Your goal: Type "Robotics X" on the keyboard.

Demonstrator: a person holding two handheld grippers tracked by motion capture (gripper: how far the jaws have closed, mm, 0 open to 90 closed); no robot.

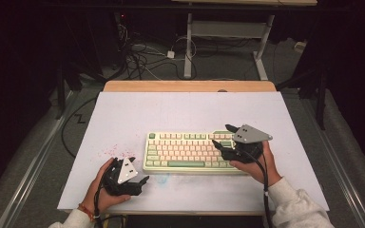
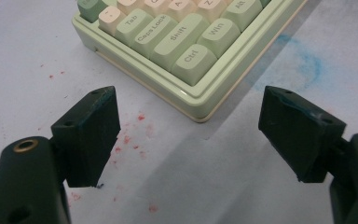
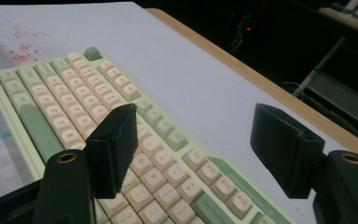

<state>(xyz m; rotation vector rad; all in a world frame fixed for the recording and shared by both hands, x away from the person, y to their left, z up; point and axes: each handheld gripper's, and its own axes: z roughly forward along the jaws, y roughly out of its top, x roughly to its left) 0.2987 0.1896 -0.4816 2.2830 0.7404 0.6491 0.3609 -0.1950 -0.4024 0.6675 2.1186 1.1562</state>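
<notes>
Your landmark is the pale green plastic keyboard point(image 1: 190, 152) with cream and green rounded keycaps, a flat rectangular slab lying near the middle of the desk point(image 1: 138, 109), whose top is a smooth, matte white sheet over a light wooden edge. Red speckles point(image 1: 110, 151) stain the sheet just left of the keyboard, and a faint blue smudge point(image 2: 307, 60) lies just off its front left corner.

Your right gripper point(image 1: 224, 137), black with blocky matte pads and a grey three-cornered plate on top, hovers over the keyboard's right end. Its jaws stand wide apart with nothing between them; in the right gripper view one pad point(image 3: 114, 147) hangs above the keycaps and the other above the bare desk beyond the keyboard's edge, neither pressing on a key as far as you can tell.

Your left gripper point(image 1: 140, 183) rests low on the desk, just off the keyboard's front left corner. Its jaws also stand wide apart, empty, framing the corner by the Ctrl key point(image 2: 193, 58) without touching it.
</notes>
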